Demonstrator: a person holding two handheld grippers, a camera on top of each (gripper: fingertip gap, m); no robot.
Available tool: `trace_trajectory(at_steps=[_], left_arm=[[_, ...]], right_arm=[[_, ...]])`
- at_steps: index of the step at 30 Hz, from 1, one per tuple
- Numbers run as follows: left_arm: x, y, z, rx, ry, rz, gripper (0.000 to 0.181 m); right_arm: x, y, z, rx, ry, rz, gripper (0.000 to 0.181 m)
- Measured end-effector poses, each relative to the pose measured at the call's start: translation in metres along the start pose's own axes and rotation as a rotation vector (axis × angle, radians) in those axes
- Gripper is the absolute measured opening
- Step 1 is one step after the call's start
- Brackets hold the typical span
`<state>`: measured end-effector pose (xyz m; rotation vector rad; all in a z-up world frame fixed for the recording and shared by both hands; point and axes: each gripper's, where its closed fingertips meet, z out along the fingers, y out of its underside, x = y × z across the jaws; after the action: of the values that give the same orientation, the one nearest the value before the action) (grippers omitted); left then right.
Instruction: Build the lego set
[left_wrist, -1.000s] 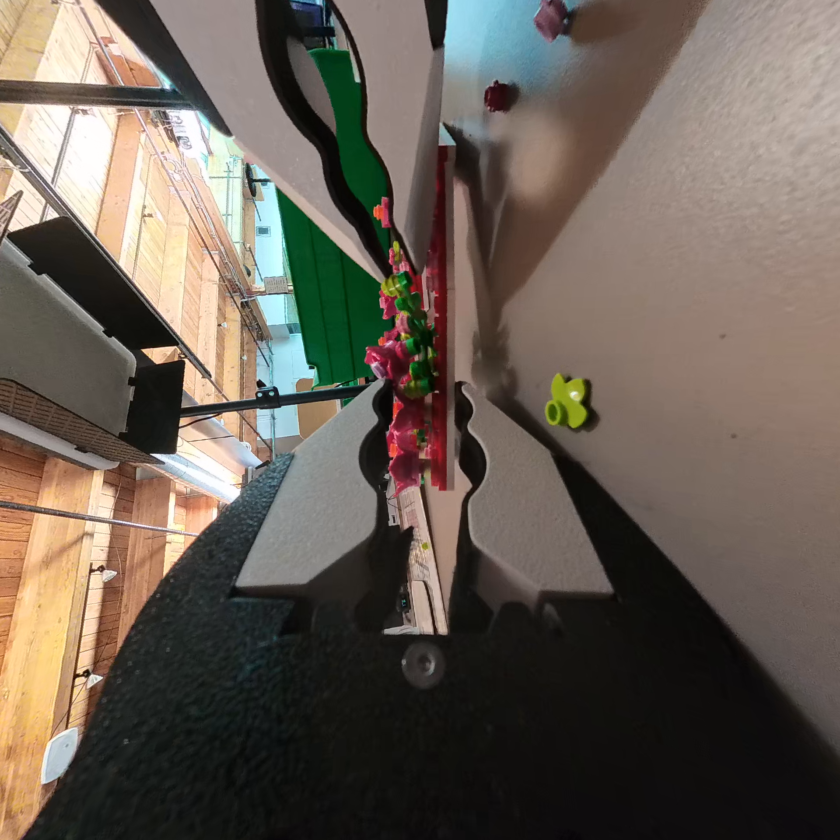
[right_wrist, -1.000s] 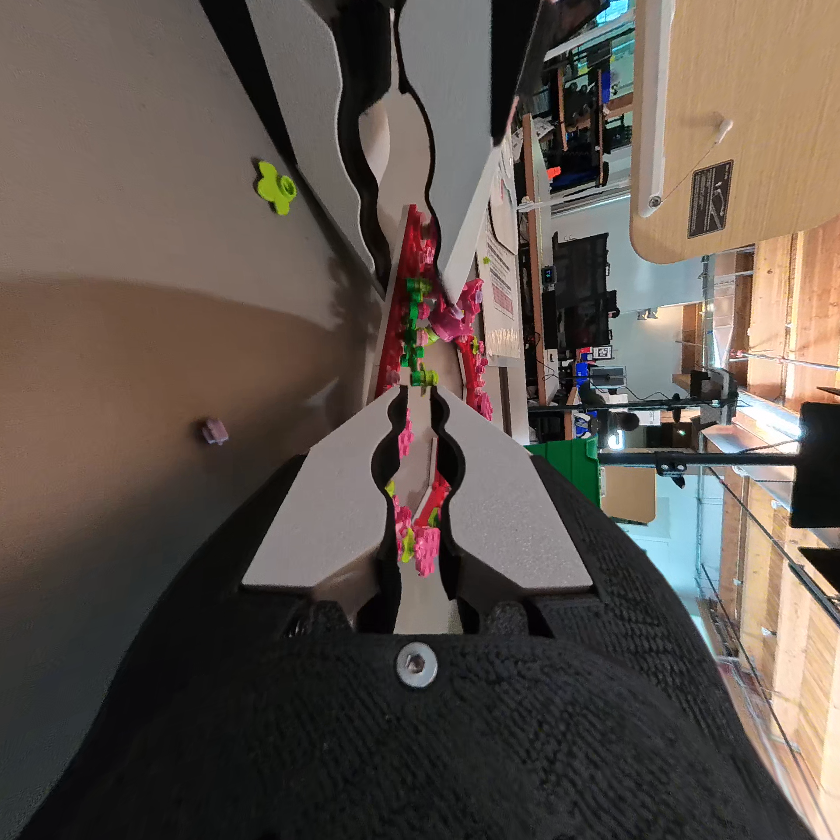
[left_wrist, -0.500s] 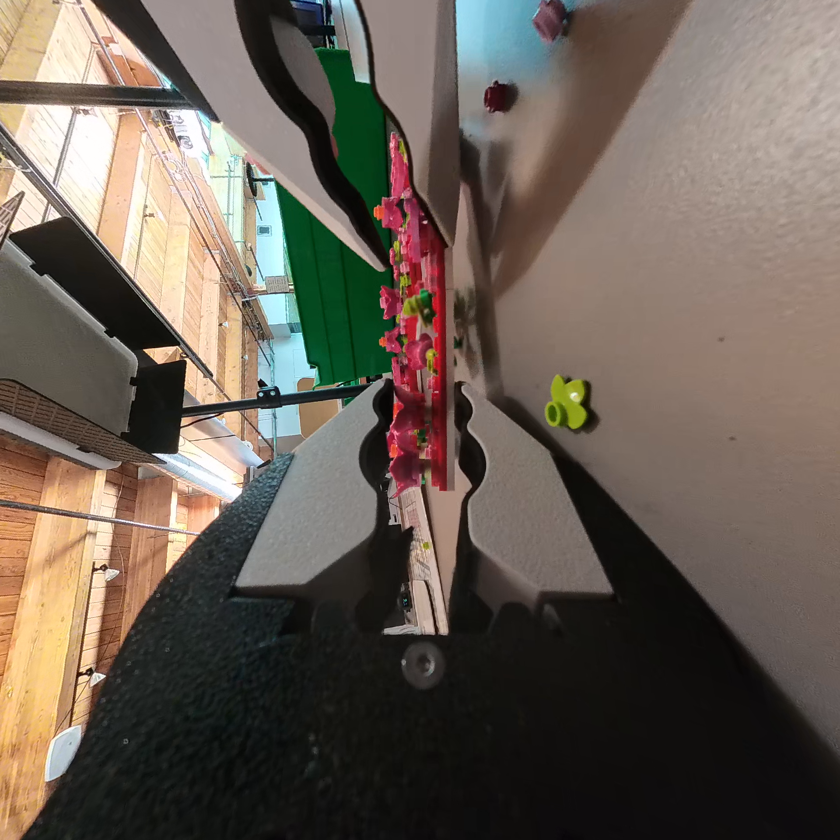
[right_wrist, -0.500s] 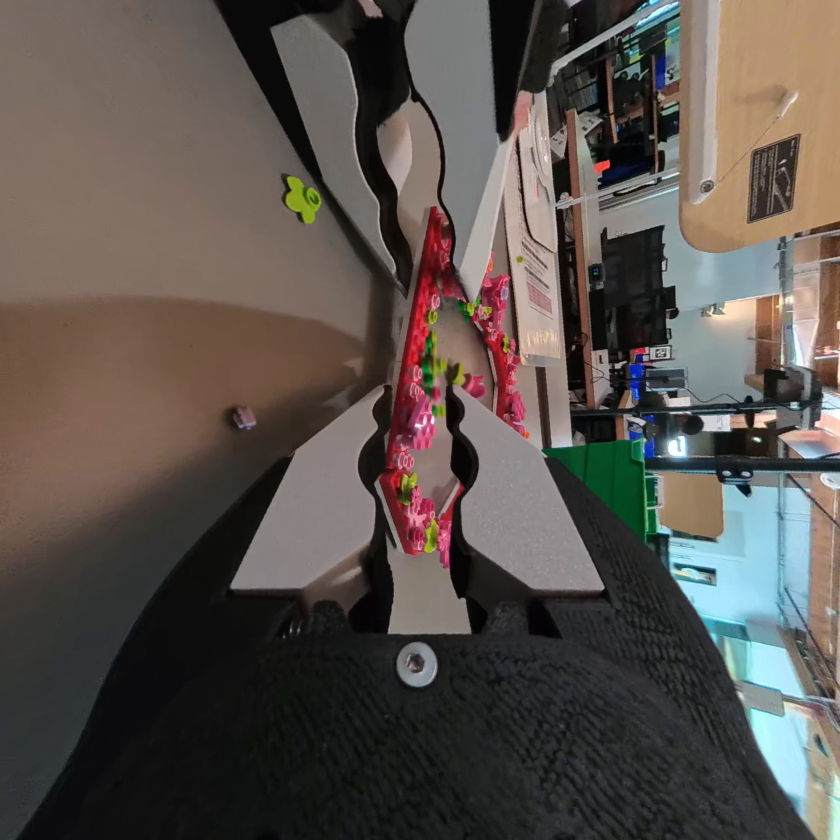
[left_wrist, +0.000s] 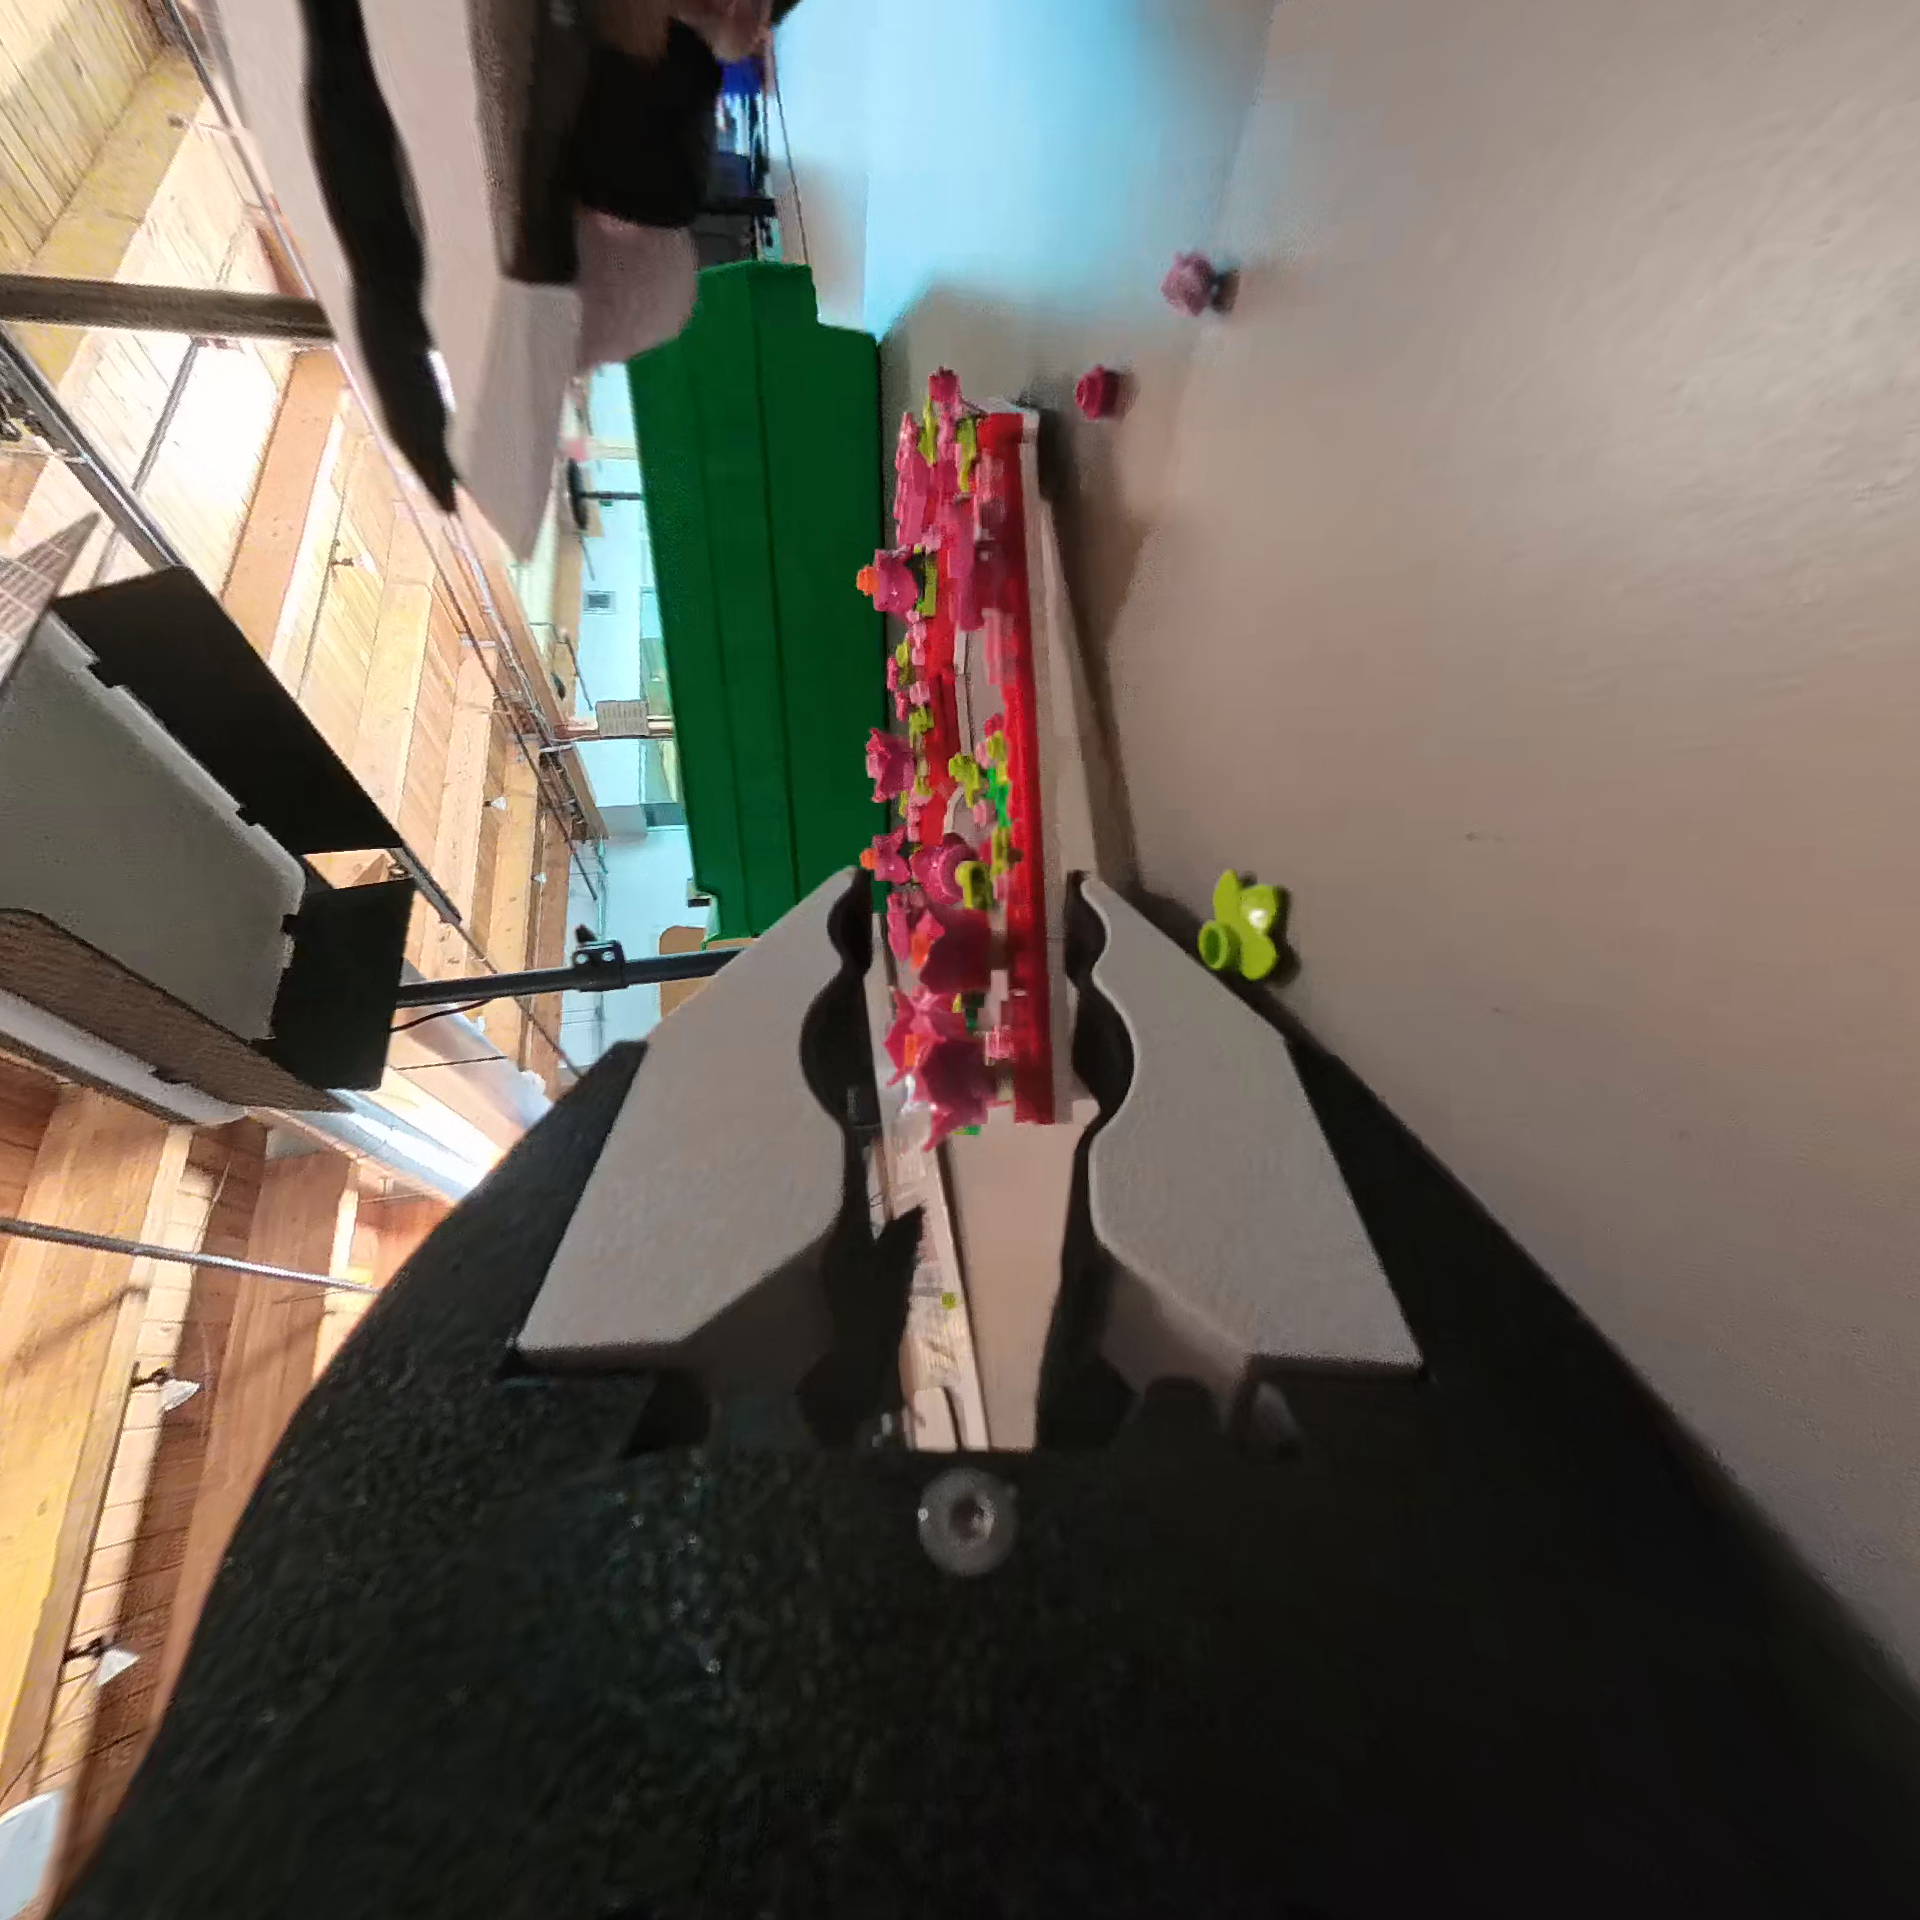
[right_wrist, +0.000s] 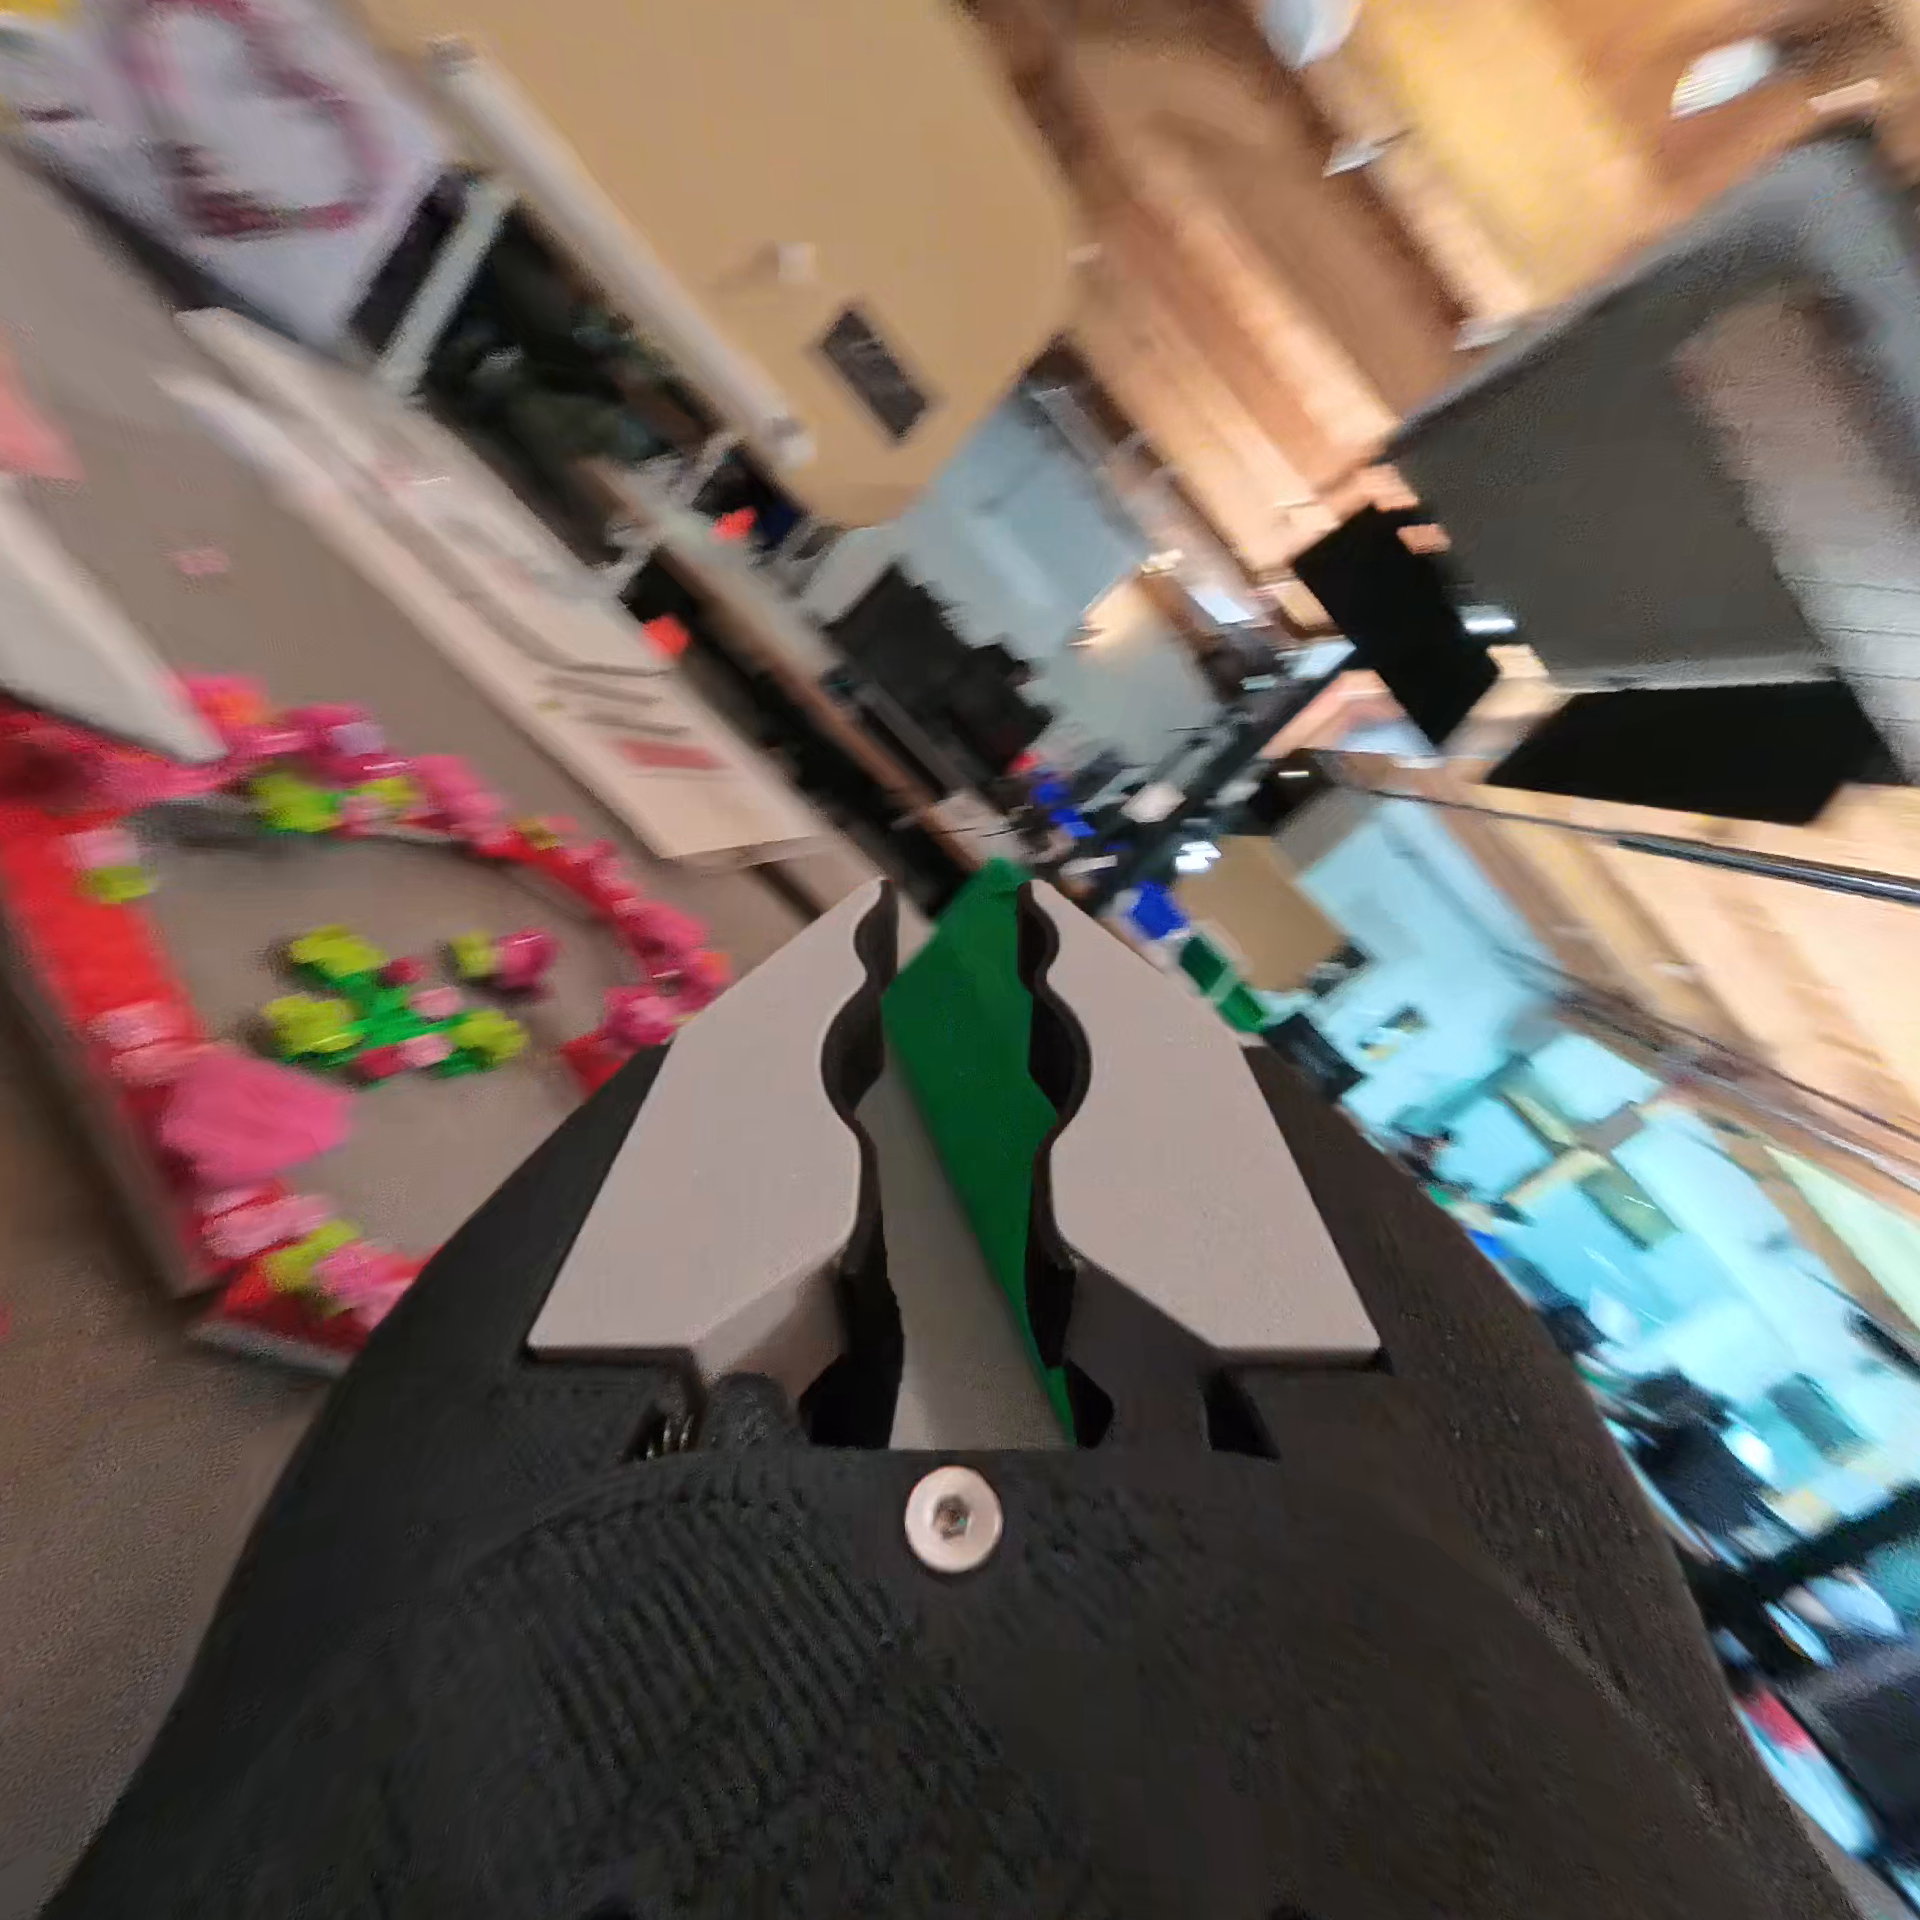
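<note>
Lego pieces are lying on a grey desk (left_wrist: 1507, 623), and the left wrist view is seeing it turned on its side. At the left of that view, the right hand-held gripper (left_wrist: 457, 343) is hanging blurred in the air, apart from the model. Next comes a green bin (left_wrist: 764, 582) standing behind the desk. Right of it, the red lego wreath (left_wrist: 997, 748), studded with pink flowers and lime leaves, is resting on the desk. The left hand-held gripper (left_wrist: 966, 914) is sitting around the wreath's near end with its jaws moderately apart; one grey finger (left_wrist: 727, 1122) is lying on the flower side and the other under the base side, but whether they are pressing on the wreath I cannot tell. Further right, a loose lime green flower piece (left_wrist: 1244, 928) is lying just beside that gripper's tip. A dark pink stud piece (left_wrist: 1099, 391) and a pale purple stud piece (left_wrist: 1193, 281) are lying near the wreath's far end.

In the blurred right wrist view, the wreath (right_wrist: 135, 997) is showing at the left as a ring on the desk, with a small cluster of lime and pink pieces (right_wrist: 395, 1008) inside it. A white paper sheet (right_wrist: 623, 717) is lying beyond it. The right hand-held gripper (right_wrist: 956, 894) is pointing away from the model, its jaws narrowly apart with nothing between them.
</note>
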<state>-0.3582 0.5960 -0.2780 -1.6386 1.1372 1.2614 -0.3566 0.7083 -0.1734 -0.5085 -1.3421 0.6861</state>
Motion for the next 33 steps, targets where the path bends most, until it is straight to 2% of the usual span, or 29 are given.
trace_trajectory(at_steps=[2, 4, 11, 16, 18, 22, 24, 28, 33], left_arm=[[0.000, -0.002, -0.001, 0.010, 0.013, -0.022, 0.039], [-0.001, -0.004, -0.004, 0.030, 0.017, -0.040, 0.044], [-0.023, -0.007, -0.015, 0.048, -0.033, -0.137, 0.058], [-0.047, -0.009, -0.021, 0.021, -0.118, -0.322, 0.060], [-0.064, -0.008, -0.025, -0.003, -0.178, -0.440, 0.060], [-0.090, -0.002, -0.035, -0.046, -0.277, -0.721, 0.056], [-0.098, 0.003, -0.039, -0.079, -0.322, -0.860, 0.050], [-0.104, 0.007, -0.048, -0.140, -0.399, -1.079, 0.032], [-0.091, 0.004, -0.062, -0.188, -0.482, -1.210, 0.014]], right_arm=[[0.026, 0.005, -0.007, 0.011, 0.166, -0.014, 0.020], [0.038, 0.016, -0.011, -0.016, 0.243, -0.048, 0.020], [0.062, 0.054, -0.017, -0.155, 0.351, 0.025, 0.033], [0.072, 0.060, -0.025, -0.183, 0.404, 0.073, 0.033], [0.071, 0.060, -0.027, -0.192, 0.409, 0.086, 0.030], [0.059, 0.052, -0.028, -0.197, 0.394, 0.151, 0.015], [0.049, 0.046, -0.028, -0.211, 0.389, 0.180, 0.000], [0.025, 0.033, -0.030, -0.288, 0.348, 0.248, 0.000], [-0.002, 0.009, -0.040, -0.313, 0.259, 0.374, 0.000]])
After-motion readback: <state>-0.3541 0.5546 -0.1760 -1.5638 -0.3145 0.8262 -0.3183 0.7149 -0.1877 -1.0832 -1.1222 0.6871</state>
